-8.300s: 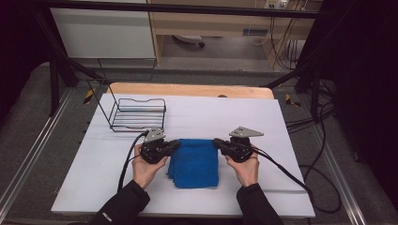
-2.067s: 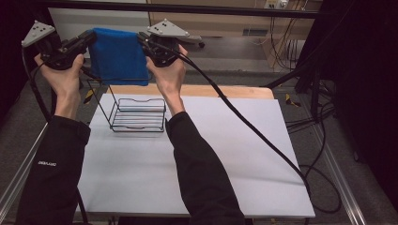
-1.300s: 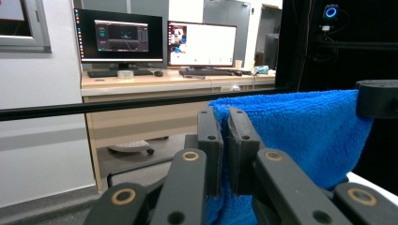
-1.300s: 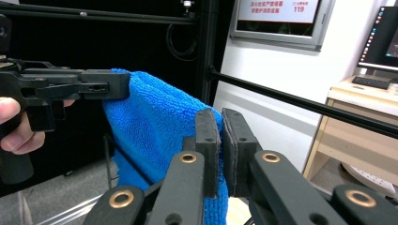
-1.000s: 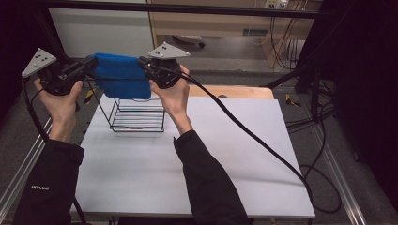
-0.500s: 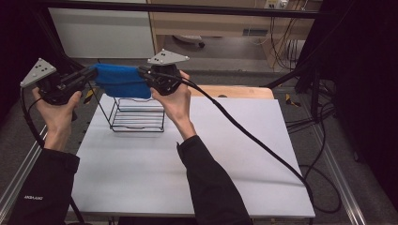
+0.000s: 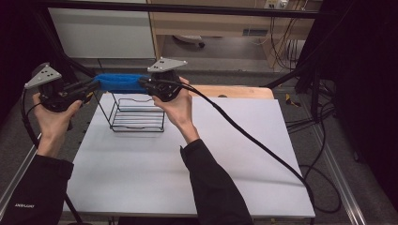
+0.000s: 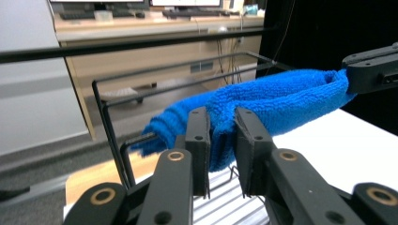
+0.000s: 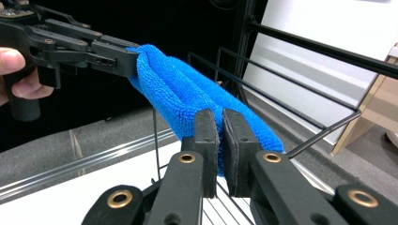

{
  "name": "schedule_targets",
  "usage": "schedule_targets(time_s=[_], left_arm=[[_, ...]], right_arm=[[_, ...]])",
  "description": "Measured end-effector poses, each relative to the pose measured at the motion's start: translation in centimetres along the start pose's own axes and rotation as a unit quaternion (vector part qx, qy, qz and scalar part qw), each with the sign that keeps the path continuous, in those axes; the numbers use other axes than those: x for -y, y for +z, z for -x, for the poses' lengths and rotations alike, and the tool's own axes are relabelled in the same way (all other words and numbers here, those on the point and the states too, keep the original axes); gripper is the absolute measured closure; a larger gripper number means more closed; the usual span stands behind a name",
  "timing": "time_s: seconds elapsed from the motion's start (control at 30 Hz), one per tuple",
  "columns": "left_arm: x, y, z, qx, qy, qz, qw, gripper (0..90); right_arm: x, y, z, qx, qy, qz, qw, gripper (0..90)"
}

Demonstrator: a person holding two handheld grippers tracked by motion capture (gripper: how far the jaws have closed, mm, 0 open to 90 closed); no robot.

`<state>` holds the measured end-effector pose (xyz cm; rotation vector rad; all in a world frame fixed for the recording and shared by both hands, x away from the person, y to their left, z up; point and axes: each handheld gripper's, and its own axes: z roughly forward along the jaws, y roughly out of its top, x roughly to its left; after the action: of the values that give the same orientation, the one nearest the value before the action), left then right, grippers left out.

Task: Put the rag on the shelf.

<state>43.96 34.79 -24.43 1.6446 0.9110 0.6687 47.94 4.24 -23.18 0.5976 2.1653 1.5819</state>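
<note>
High view: each tool, left tool (image 7: 89, 87) and right tool (image 7: 145, 84), clamps one end of the folded blue microfibre cloth (image 7: 119, 81). Stretched level above the black wire basket (image 7: 136, 115) on the white counter (image 7: 187, 187), it looks lined up for lowering inside.

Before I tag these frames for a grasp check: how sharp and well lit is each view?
High view: soft, dark at the edges, the table evenly lit. Left gripper view: the towel and jaws are sharp, the room behind is blurred. Right gripper view: the towel's pile is crisp, the background black on the left and bright on the right.
</note>
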Motion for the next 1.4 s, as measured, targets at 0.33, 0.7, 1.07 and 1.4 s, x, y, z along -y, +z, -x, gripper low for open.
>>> schedule_targets(time_s=[0.33,0.7,1.07,1.4], left_arm=[[-1.9,-1.2,0.2,0.005,-0.013,0.023,0.9996,65.4],[-0.3,0.9,0.9,0.019,0.001,-0.073,0.9971,84.3],[1.4,2.1,0.7,0.014,0.006,-0.100,0.9949,90.0],[2.1,3.1,0.8,0.005,0.011,-0.103,0.9947,89.9]], right_arm=[[0.5,0.3,0.0,-0.005,-0.007,-0.011,0.9999,85.1],[1.1,0.6,0.0,-0.007,-0.009,-0.017,0.9998,83.6],[1.4,0.8,-0.1,-0.009,-0.011,-0.023,0.9996,75.9],[2.1,1.3,0.1,-0.027,0.034,-0.039,0.9983,86.0]])
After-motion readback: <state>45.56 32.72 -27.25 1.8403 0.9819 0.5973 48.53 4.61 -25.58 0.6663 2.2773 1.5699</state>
